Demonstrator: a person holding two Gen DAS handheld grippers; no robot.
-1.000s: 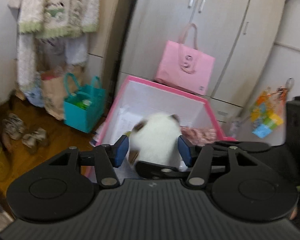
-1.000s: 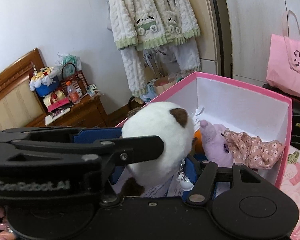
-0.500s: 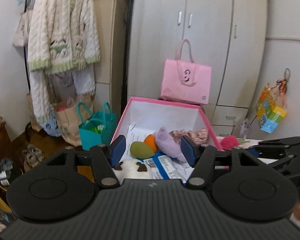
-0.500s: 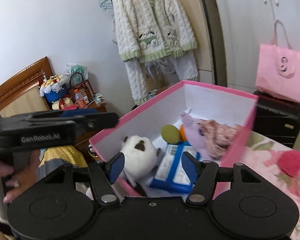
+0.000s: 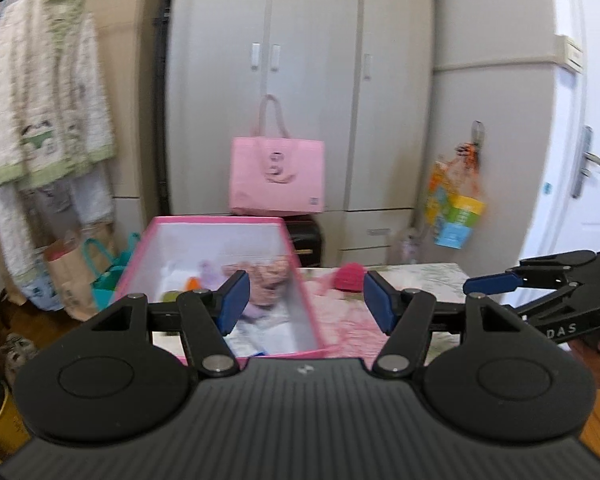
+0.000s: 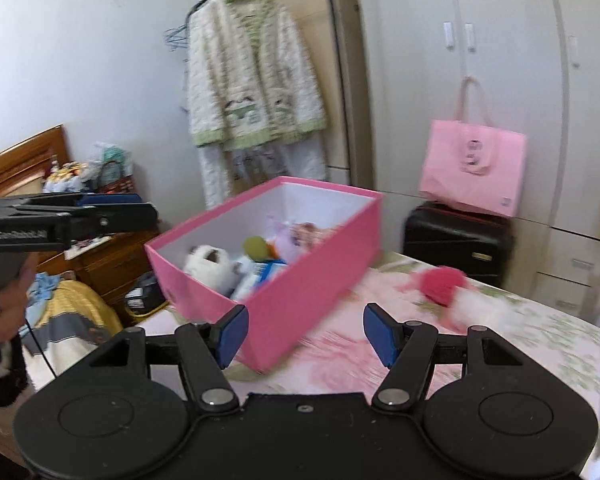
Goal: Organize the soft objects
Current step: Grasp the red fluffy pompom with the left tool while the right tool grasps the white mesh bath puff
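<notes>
My right tongs (image 6: pixel 304 334) and left tongs (image 5: pixel 304 300) both gape apart, empty, hovering near the pink box (image 6: pixel 300 280) on the bed (image 6: pixel 520 340). Box already holds the white plush (image 6: pixel 210 266), green ball (image 6: pixel 255 246) and purple toy (image 6: pixel 278 230). The red soft toy (image 6: pixel 440 284) lies farther out on the bedspread, beside the box, well clear of both tongs. Risks, my guess: view is motion-blurred, so a fast reach could overshoot; pads may pinch bedspread with it; swinging in could bump the box wall.
</notes>
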